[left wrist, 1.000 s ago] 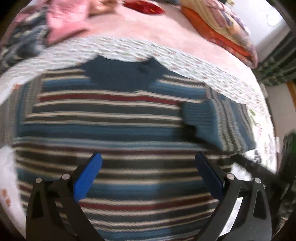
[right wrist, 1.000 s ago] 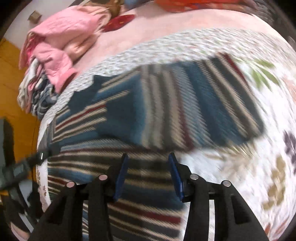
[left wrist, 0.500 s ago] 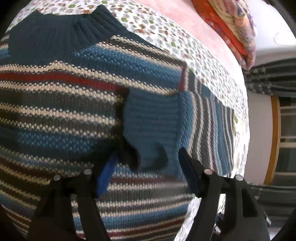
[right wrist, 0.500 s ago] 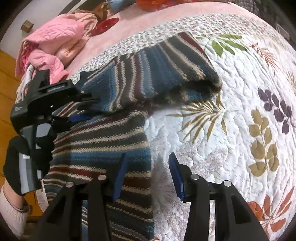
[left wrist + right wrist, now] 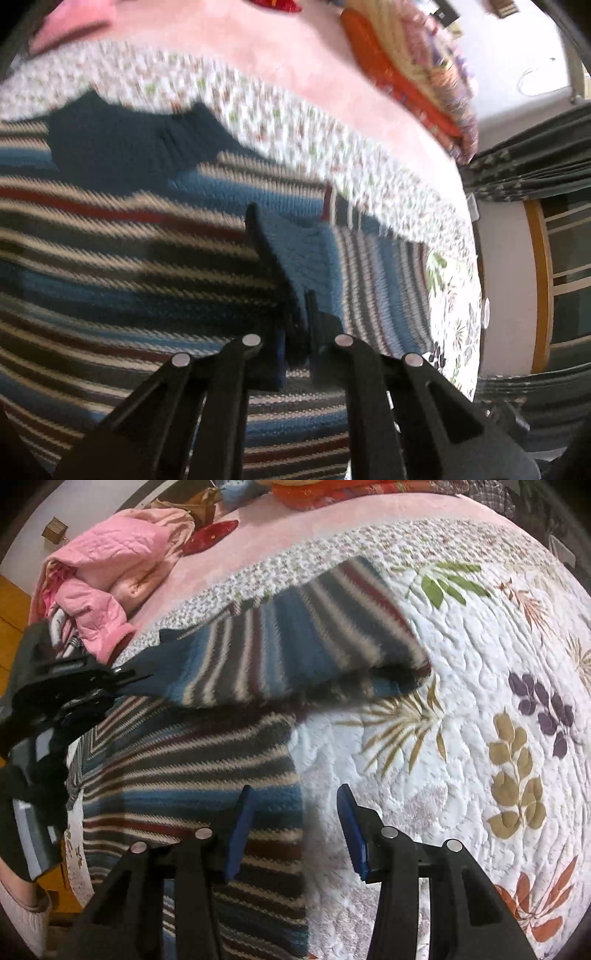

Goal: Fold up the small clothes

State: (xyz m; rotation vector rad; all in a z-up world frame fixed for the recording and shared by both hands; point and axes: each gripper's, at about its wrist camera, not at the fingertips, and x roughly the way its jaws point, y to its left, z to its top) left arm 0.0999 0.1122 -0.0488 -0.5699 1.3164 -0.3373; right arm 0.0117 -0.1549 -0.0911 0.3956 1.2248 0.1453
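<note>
Striped sweater [image 5: 192, 768]: laid flat on the quilted bedspread [image 5: 461, 709] of a bed, collar toward the pillows. Right sleeve [image 5: 295, 653]: folded inward over the chest, its blue cuff [image 5: 295, 251] raised off the body.

Left gripper [image 5: 295, 332]: fingers clamped together on the cuff.

Right gripper [image 5: 295, 827]: fingers held apart, nothing gripped, poised over the sweater's side edge.

Step judged in hand: sleeve fold-in. Next move judged to require the cuff to be laid flat across the body, then released.

Pink clothes [image 5: 99, 579]: heaped well apart, near the bed's far corner.
</note>
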